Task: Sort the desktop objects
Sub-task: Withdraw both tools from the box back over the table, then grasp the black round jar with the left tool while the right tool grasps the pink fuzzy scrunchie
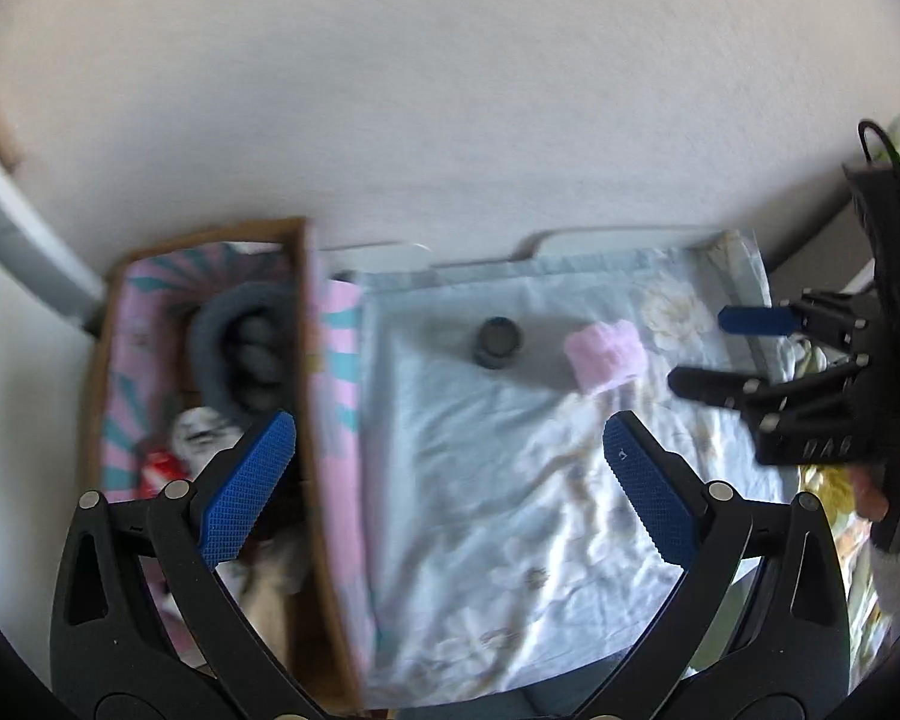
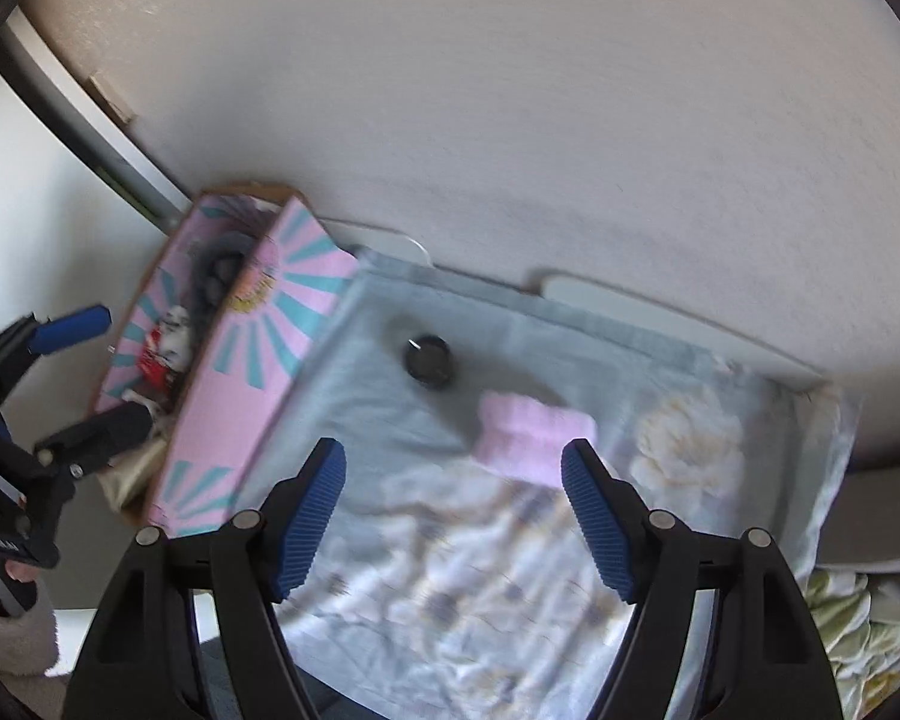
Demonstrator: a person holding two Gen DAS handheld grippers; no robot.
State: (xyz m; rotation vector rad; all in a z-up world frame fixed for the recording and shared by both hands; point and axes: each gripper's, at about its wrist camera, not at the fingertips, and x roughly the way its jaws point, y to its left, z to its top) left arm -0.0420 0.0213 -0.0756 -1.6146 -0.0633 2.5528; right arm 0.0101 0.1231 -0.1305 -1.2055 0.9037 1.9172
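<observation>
We find the pink cloth roll (image 2: pixel 534 441) on the flowered sheet (image 2: pixel 450 570), just ahead of the right gripper (image 2: pixel 453 516) and slightly right of its centre line; its long axis runs left to right across the fingers. The small dark jar (image 2: pixel 429 360) stands farther off to the left, near the cardboard box (image 2: pixel 252 384). The right gripper is nearer the roll. Both pairs of fingers are spread wide and hold nothing. The left gripper (image 1: pixel 450 492) hovers over the box edge, tilted downward.
</observation>
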